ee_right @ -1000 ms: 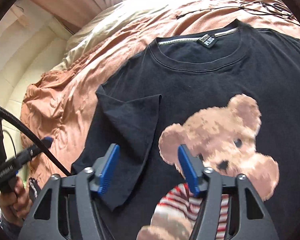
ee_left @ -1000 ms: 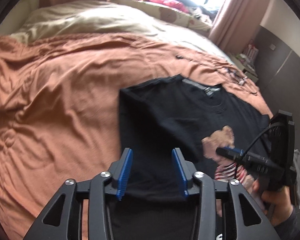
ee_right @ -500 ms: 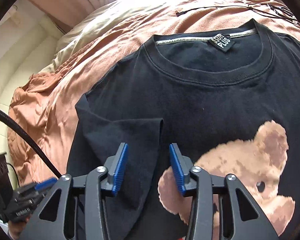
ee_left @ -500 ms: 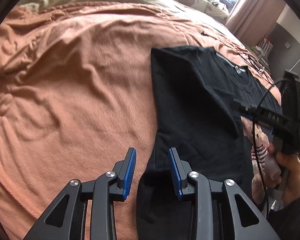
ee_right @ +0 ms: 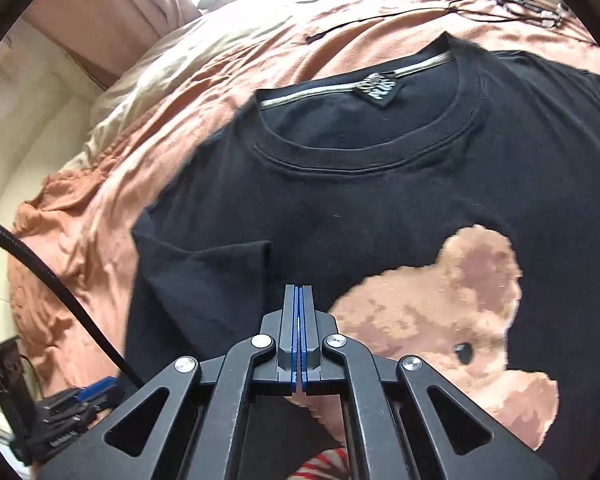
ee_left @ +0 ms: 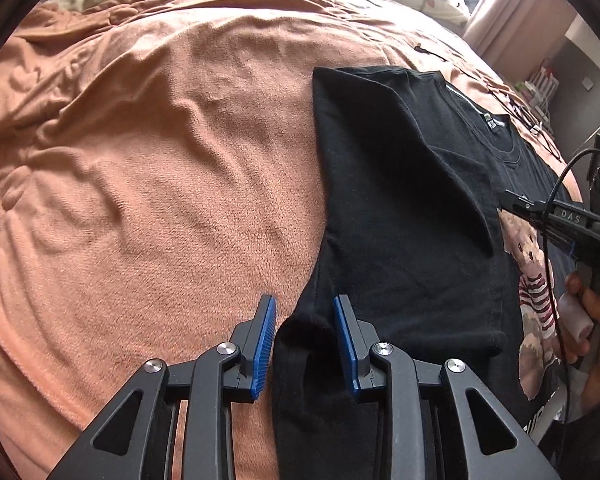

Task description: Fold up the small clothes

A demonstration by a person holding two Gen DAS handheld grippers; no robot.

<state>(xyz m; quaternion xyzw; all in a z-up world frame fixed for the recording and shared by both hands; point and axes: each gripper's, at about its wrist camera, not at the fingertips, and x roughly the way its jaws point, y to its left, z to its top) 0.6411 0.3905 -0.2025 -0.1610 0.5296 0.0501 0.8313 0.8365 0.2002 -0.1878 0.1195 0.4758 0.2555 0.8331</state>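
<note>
The black T-shirt (ee_right: 380,184) lies flat with its front up on the orange blanket (ee_left: 140,168) that covers the bed, with the round collar on the far side and a printed label (ee_right: 380,88) inside the neck. One sleeve (ee_right: 204,280) is folded inward over the chest, and its edge ends just beside the teddy bear print (ee_right: 440,312). In my left wrist view the folded side of the shirt makes a straight edge against the blanket, and the lower corner of the fabric comes between the two blue pads (ee_left: 266,340). The left gripper (ee_left: 305,344) is partly open and its jaws are closing; I see the dark cloth between them, but the pads do not seem to press on it, as a gap shows at each side. The right gripper (ee_right: 299,336) is completely shut, the two blue pads meet in one line, and it sits over the place where the sleeve edge and the bear print meet. Whether a thin fold of cloth is caught at its tips I cannot tell, because the tips hide that spot. At the right border of the left view a hand (ee_left: 592,320) holds the handle of the right gripper over the print. Further away, some thin cables (ee_right: 520,4) lie on the blanket beyond the collar, and pink curtains (ee_left: 520,12) hang at the window.
</note>
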